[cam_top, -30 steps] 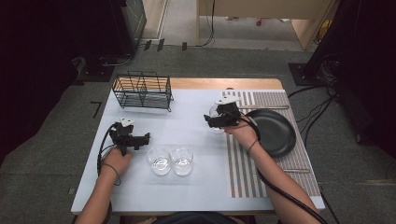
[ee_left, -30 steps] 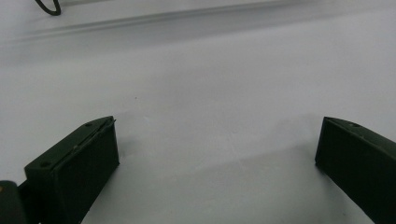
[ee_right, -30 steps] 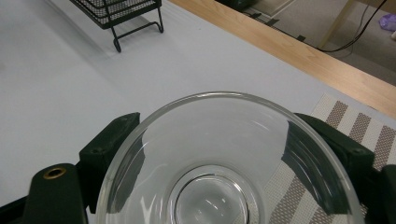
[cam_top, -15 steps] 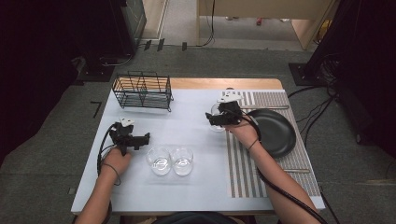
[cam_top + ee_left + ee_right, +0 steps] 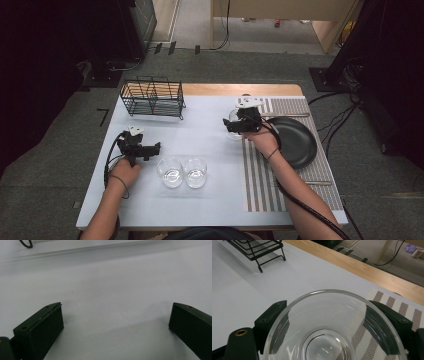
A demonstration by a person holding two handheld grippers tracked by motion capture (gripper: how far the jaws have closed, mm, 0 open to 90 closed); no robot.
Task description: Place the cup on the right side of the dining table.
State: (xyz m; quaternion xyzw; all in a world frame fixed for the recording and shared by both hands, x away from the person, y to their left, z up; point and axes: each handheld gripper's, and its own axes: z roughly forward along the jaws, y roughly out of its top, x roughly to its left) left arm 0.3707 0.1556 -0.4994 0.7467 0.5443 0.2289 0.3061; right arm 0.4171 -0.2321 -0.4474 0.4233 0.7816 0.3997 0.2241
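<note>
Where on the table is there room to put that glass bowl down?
The right gripper grips the glass bowl. Bare tabletop lies between the wire rack and the two glasses, and along the near edge in front of them. It is crowded on the striped mat, where the black plate sits.

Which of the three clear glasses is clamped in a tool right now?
The glass at the striped mat's left edge, between the right tool's jaws. The pair of glasses near the front stands free.

My clear glass bowl (image 5: 332, 327) sits upright, mouth up, held over the edge of the striped placemat (image 5: 397, 307).
</note>
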